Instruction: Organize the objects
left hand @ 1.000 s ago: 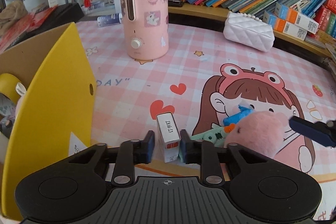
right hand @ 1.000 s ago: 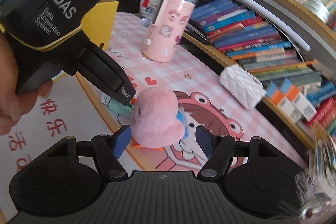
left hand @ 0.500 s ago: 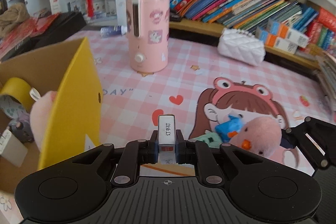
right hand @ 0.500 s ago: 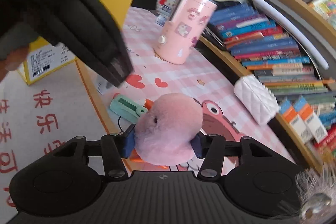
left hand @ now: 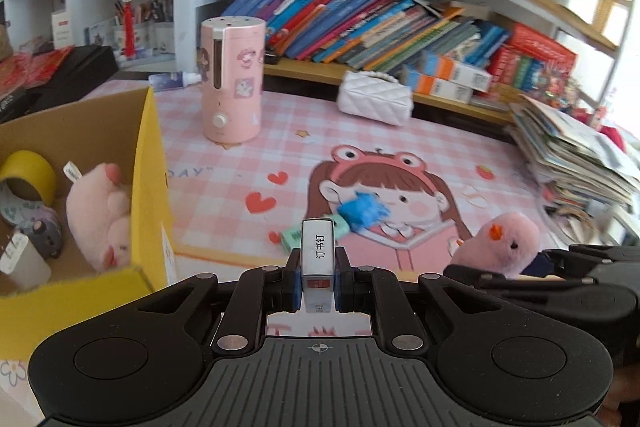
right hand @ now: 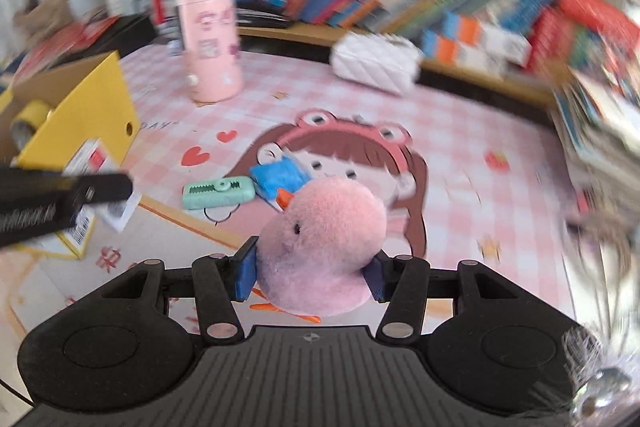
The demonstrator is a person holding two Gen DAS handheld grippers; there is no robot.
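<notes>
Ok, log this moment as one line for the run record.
left gripper: shut on staple box | right gripper: shut on pink plush chick | both lifted off mat | yellow box: open, not yet reached

Behind your work area you see a pink cylindrical humidifier (left hand: pixel 232 83) standing upright on the counter's cartoon mat (left hand: pixel 400 131). A white quilted purse (left hand: pixel 374 99) lies near the shelf edge, rows of books (left hand: pixel 360 23) lean above it, and stacked magazines (left hand: pixel 572 155) sit far right.
</notes>
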